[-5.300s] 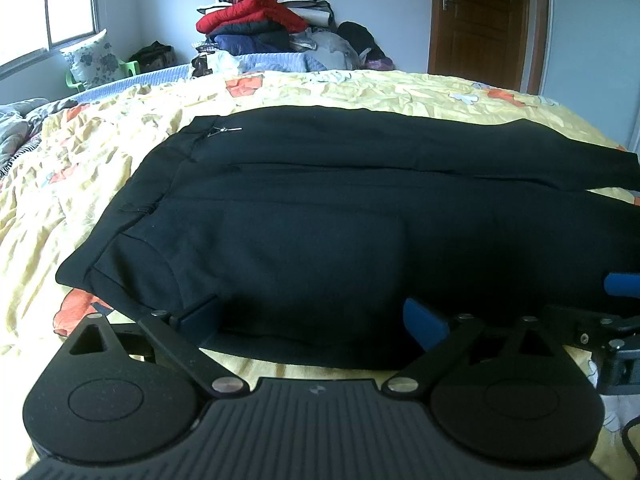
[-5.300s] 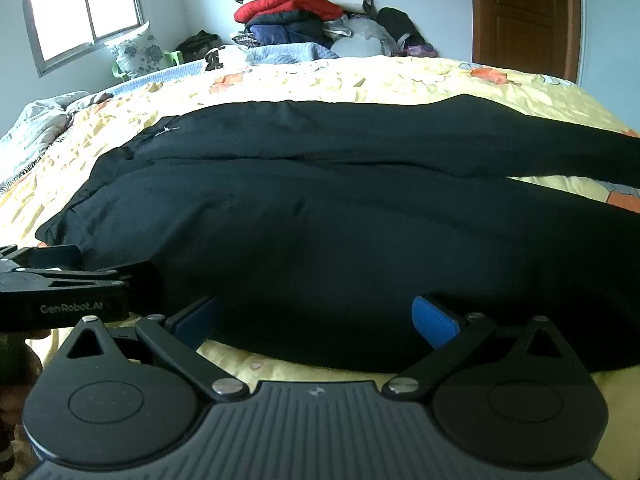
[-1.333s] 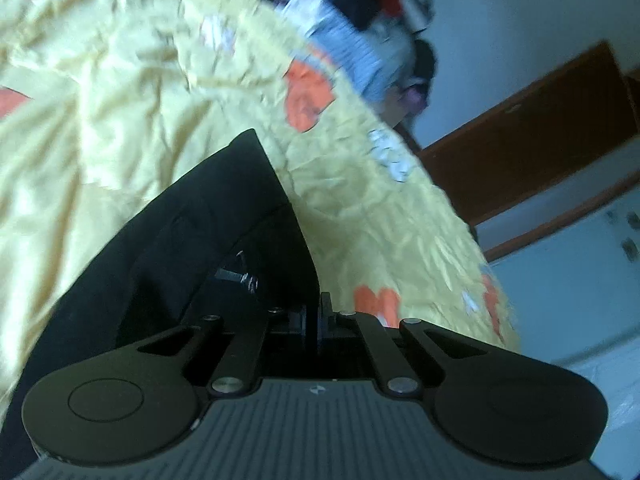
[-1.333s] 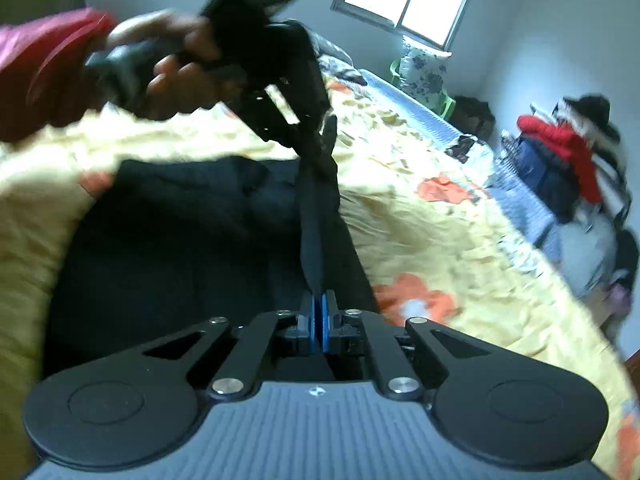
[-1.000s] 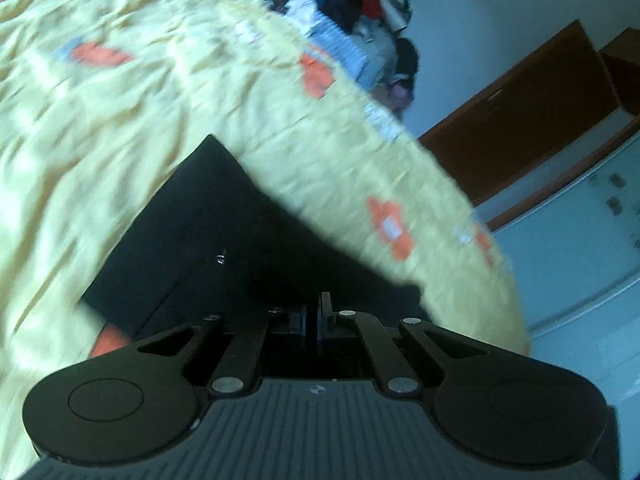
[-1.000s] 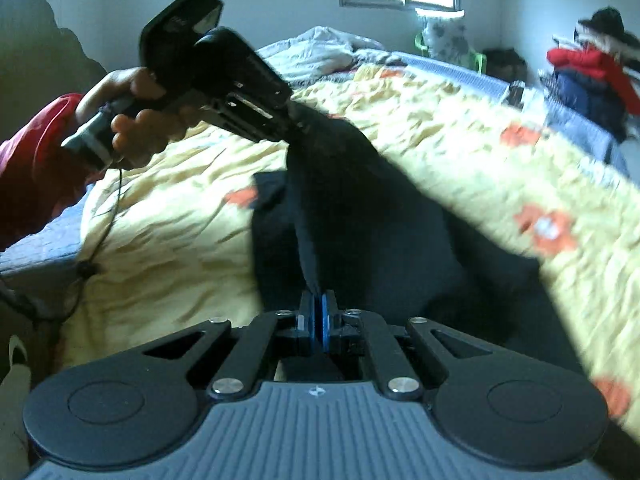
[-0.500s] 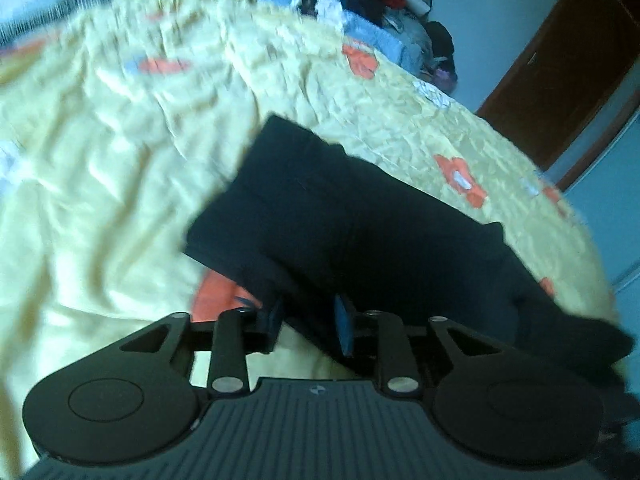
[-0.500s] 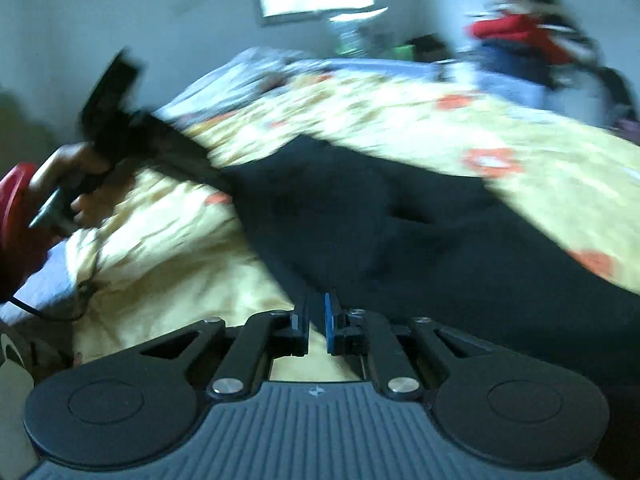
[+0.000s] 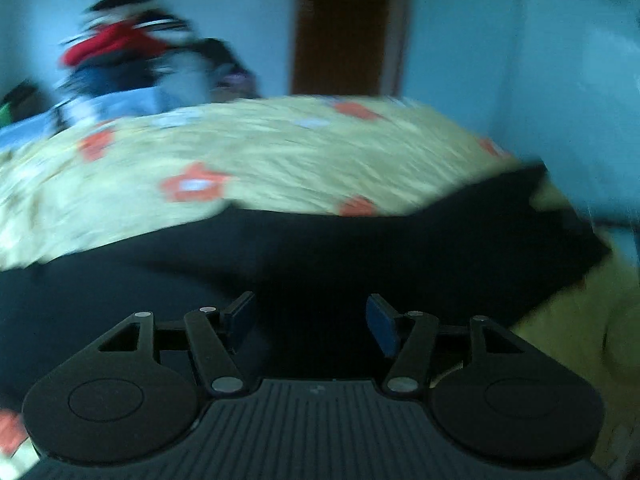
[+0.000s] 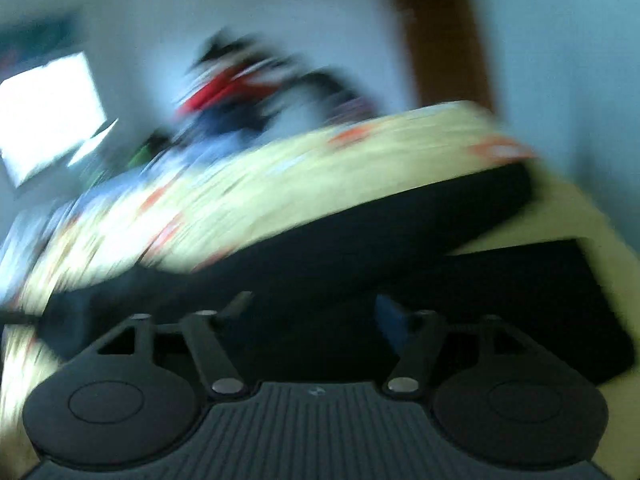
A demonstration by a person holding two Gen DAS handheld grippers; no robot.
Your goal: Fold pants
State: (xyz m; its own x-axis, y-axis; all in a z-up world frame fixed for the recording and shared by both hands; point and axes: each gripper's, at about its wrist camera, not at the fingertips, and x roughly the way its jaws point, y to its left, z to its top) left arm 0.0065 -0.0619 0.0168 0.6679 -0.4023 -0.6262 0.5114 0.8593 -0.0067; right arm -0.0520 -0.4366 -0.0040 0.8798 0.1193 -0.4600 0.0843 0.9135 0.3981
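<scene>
while both views were pretty smeared with motion blur, you could still make out the black pants (image 9: 320,252) lying spread across the yellow flowered bedspread (image 9: 280,152), running from the left edge over to the right side of the bed. the left gripper (image 9: 310,322) was low over the dark fabric with its jaws opening, pads well apart and nothing pinched between them, just cloth underneath. same deal with the right gripper (image 10: 310,312): jaws opening wide, blue pad on one side visible, no fabric clamped. in the right wrist view the pants (image 10: 360,248) looked like two dark legs splitting toward the right, one above the other. behind the bed there was a heap of clothes (image 9: 124,52) with something red on top, a brown door (image 9: 344,28), and a bright window (image 10: 48,116).
</scene>
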